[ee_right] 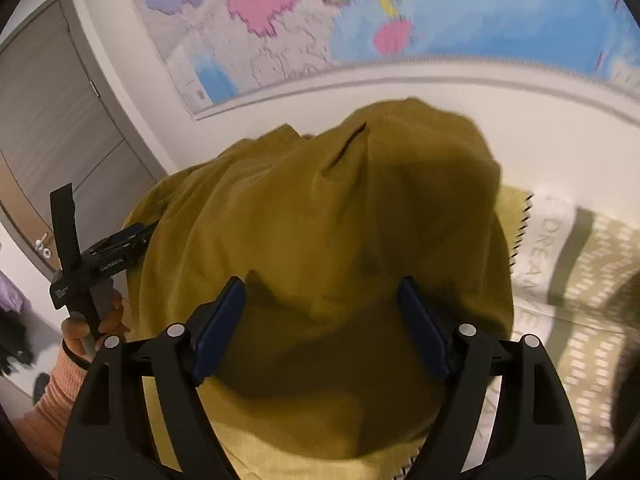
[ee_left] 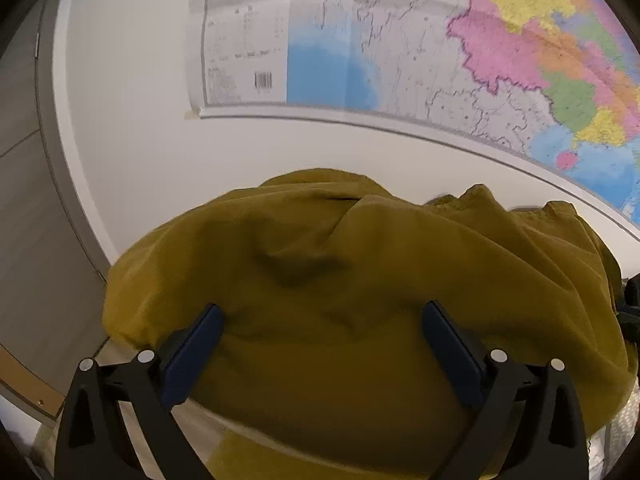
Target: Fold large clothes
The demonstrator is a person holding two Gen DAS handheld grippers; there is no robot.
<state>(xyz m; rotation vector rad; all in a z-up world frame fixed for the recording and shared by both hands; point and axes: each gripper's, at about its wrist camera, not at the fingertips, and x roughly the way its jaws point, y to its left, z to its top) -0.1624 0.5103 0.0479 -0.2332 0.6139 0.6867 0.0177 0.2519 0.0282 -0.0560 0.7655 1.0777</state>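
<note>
Left wrist view: the left gripper (ee_left: 320, 312) has its fingers spread wide, pinching nothing, over a heaped mustard garment (ee_left: 340, 280) below the wall map (ee_left: 440, 60). The right gripper (ee_right: 320, 292) also stands open over that garment on the bed (ee_right: 592, 280).

A home bedroom: a large wall map (ee_left: 400, 48), a grey door (ee_right: 52, 128) and a patterned bed cover (ee_right: 592, 280)

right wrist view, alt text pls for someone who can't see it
A mustard-yellow garment lies heaped in front of the open right gripper, its blue-padded fingers apart. Behind hangs a colourful wall map; at left, a hand holds the left gripper.
</note>
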